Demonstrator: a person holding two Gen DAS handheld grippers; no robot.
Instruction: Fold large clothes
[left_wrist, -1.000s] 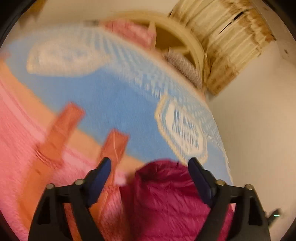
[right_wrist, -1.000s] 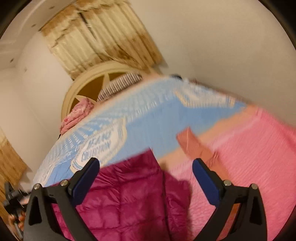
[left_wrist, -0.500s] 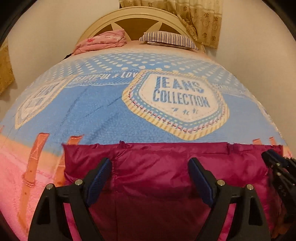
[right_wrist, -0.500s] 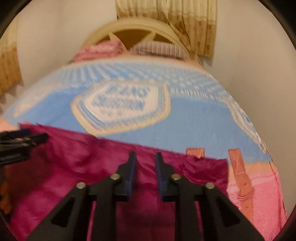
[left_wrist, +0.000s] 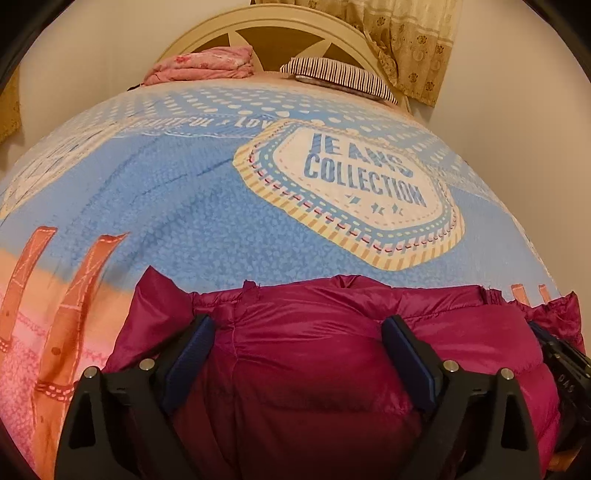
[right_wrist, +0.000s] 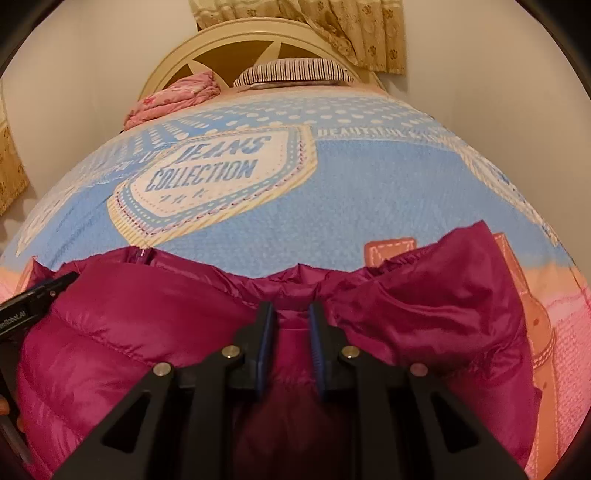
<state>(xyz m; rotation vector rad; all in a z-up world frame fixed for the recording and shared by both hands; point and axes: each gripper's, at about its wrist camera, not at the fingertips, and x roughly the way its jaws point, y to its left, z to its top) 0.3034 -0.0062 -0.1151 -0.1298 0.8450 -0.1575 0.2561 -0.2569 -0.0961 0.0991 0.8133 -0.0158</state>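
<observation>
A magenta puffer jacket (left_wrist: 332, 354) lies on the bed at the near edge; it also fills the lower part of the right wrist view (right_wrist: 147, 332). My left gripper (left_wrist: 297, 332) is open, its jaws wide apart over the jacket's top edge, with fabric bulging between them. My right gripper (right_wrist: 291, 317) is shut on a fold of the jacket, with a narrow strip of fabric between the pads. The right gripper shows at the right edge of the left wrist view (left_wrist: 561, 362). The left gripper shows at the left edge of the right wrist view (right_wrist: 33, 299).
The bed has a blue and pink "JEANS COLLECTION" cover (left_wrist: 221, 192). A folded pink cloth (left_wrist: 203, 64) and a striped pillow (left_wrist: 332, 75) lie by the cream headboard (left_wrist: 288, 29). Walls stand on both sides, with a curtain (left_wrist: 406, 40) at the back right.
Both grippers swung to face the headboard and came down low over the jacket. The right gripper closed from wide open onto a jacket fold. The jacket's edge is now bunched up.
</observation>
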